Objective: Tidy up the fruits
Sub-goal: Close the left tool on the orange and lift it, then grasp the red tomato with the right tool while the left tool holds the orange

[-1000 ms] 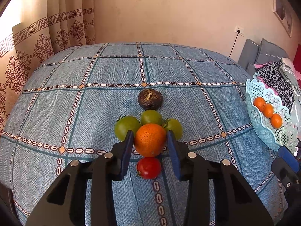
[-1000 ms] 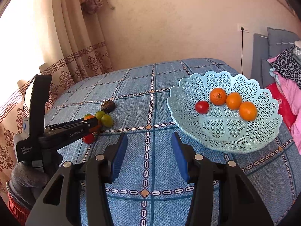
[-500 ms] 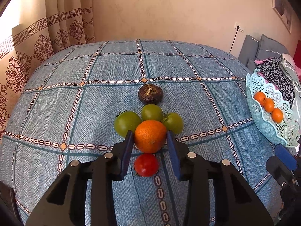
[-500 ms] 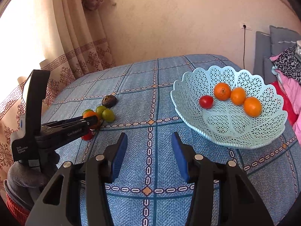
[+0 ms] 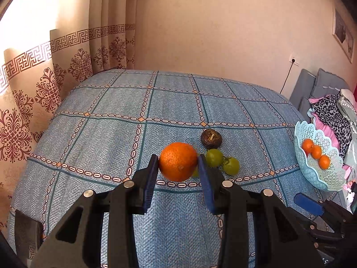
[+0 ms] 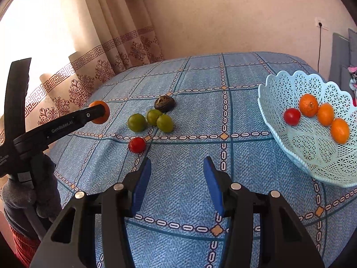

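Your blue checked bedspread fills the middle of both views. The pale blue lattice basket sits at the right of the right wrist frame, its right rim cut off, holding three oranges and one red tomato. Your left gripper is clamped on the orange, lifted clear of the cloth and hiding part of the green fruits. Your right gripper hangs with fingers apart, holding nothing. The dark brown fruit is hard to identify. A second red tomato lies on the cloth in the right wrist frame's centre-left.
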The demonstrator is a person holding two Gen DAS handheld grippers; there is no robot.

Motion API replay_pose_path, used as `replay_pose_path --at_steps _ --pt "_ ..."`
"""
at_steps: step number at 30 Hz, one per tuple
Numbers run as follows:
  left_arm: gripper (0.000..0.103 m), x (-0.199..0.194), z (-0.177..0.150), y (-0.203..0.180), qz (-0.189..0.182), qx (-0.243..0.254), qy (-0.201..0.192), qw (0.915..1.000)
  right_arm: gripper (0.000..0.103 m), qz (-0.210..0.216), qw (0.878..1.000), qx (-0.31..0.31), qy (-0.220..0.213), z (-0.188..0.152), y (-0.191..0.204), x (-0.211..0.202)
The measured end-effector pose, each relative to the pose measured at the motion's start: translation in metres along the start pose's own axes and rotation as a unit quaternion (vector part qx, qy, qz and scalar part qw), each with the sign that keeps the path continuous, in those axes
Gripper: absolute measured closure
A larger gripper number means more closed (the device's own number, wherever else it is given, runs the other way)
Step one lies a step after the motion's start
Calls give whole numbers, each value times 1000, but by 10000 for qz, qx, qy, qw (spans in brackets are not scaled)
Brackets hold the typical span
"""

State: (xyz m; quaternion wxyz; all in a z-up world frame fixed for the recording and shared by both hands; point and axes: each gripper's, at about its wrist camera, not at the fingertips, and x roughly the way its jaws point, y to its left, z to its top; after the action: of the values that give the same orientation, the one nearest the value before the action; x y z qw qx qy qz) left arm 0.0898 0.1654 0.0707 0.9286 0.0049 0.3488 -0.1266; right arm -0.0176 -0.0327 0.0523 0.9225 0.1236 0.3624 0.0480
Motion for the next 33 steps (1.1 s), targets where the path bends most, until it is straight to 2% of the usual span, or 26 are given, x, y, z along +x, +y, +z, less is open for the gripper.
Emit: replay_pose_path --at_steps 10,14,24,28,33 --pt "66 7 -6 27 250 -215 54 9994 54 413 9976 -305 454 15 35 46" --pt "66 9 -8 32 361 -225 29 9991 55 457 9962 -495 555 21 50 62" --pt "66 12 -12 42 287 -391 83 9988 66 306 9943 -670 764 30 65 99" --pt "66 9 -11 41 300 -366 8 9989 71 211 9943 -735 740 28 66 103" --pt "66 12 -13 40 262 -347 77 9990 73 159 9947 -751 686 24 64 98"
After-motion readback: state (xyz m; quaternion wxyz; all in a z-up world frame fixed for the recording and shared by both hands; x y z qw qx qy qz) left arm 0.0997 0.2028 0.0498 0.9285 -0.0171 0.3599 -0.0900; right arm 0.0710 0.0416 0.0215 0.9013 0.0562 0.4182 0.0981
